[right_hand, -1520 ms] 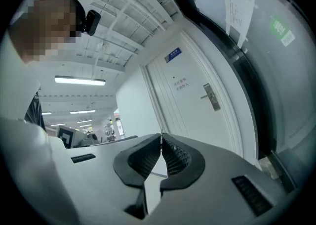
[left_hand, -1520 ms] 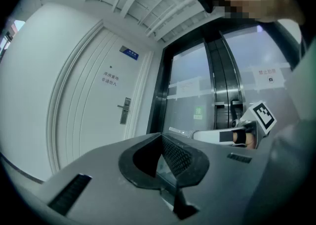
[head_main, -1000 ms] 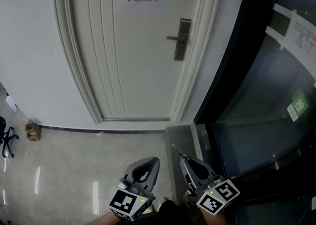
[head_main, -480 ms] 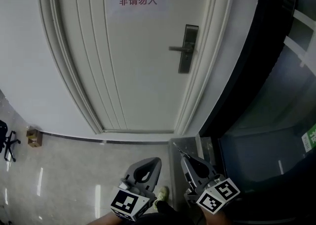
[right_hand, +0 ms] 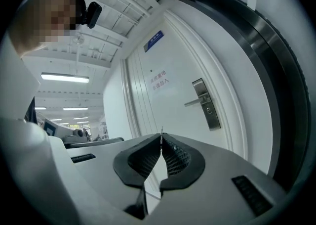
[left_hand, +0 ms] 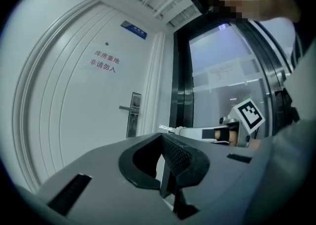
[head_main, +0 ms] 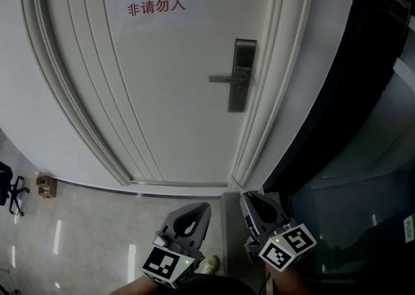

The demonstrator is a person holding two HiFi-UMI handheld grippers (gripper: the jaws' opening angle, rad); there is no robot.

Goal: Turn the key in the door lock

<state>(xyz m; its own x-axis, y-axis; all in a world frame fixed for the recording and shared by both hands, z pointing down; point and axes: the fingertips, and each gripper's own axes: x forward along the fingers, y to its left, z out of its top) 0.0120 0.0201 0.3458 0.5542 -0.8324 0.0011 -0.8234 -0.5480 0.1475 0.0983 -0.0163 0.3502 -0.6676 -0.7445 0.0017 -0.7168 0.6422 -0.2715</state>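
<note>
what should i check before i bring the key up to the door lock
1. Key gripped: ok. The right tool is shut on the key, whose thin tip pokes out past the jaws.
2. Left tool free: ok. The left tool is shut with nothing in it.
3. Target in sight: ok. The lock plate and handle show plainly on the door.
4. Keyhole found: cannot tell. It is too small to pick out on the plate.
5. Key at the lock: not ok. Both tools are held low, well short of the door.
</note>
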